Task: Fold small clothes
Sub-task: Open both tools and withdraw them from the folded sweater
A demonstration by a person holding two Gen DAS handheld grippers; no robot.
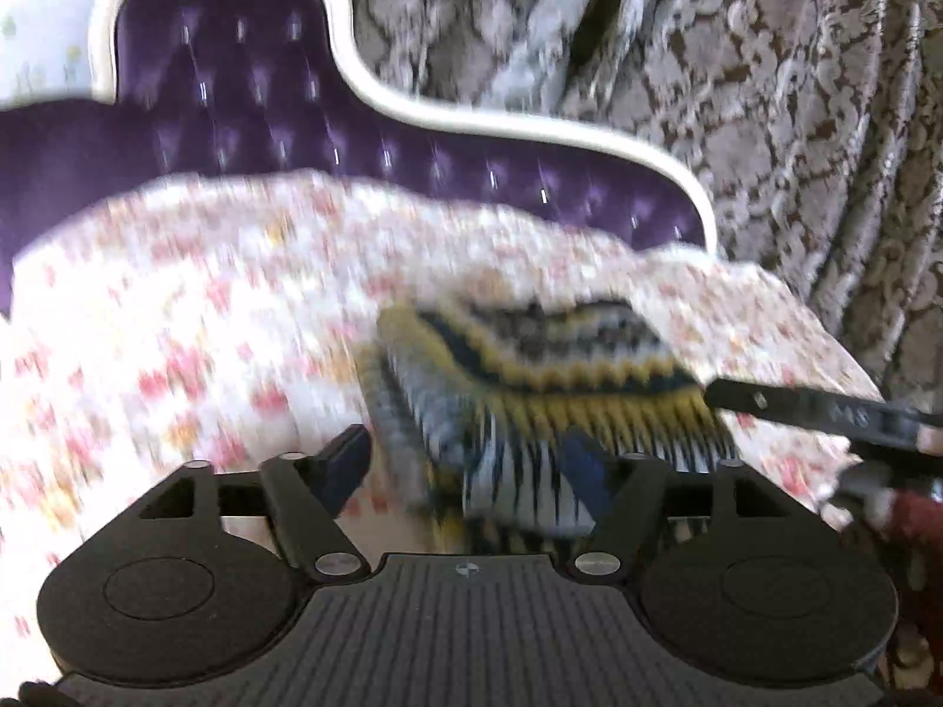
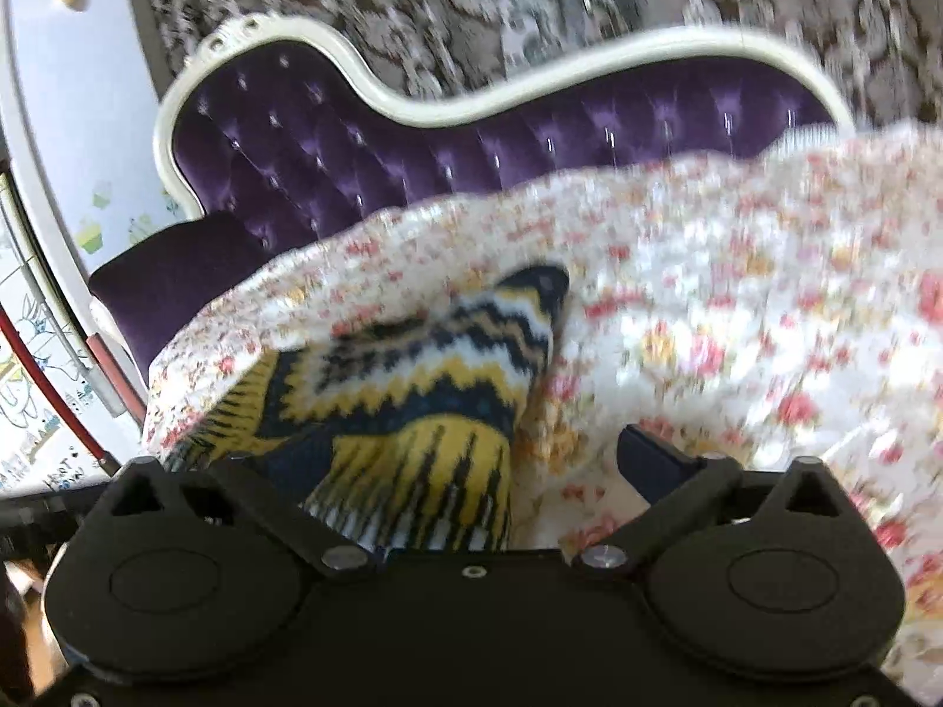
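A small knitted garment (image 1: 530, 377) with yellow, navy and white zigzag bands lies bunched on a floral bedspread (image 1: 194, 318). My left gripper (image 1: 465, 459) is open, its fingers apart, with the garment's ribbed edge between them. The right gripper's finger (image 1: 825, 412) reaches in from the right at the garment's far side. In the right wrist view the same garment (image 2: 412, 389) lies between and over my right gripper's (image 2: 454, 465) open fingers; its left finger is hidden under the cloth. Both views are motion-blurred.
The floral bedspread (image 2: 737, 306) covers the bed. A purple tufted headboard (image 1: 247, 88) with a white frame stands behind it (image 2: 365, 141). Patterned brown-and-grey curtains (image 1: 795, 88) hang beyond. A white wall with stickers (image 2: 71, 135) is at the left.
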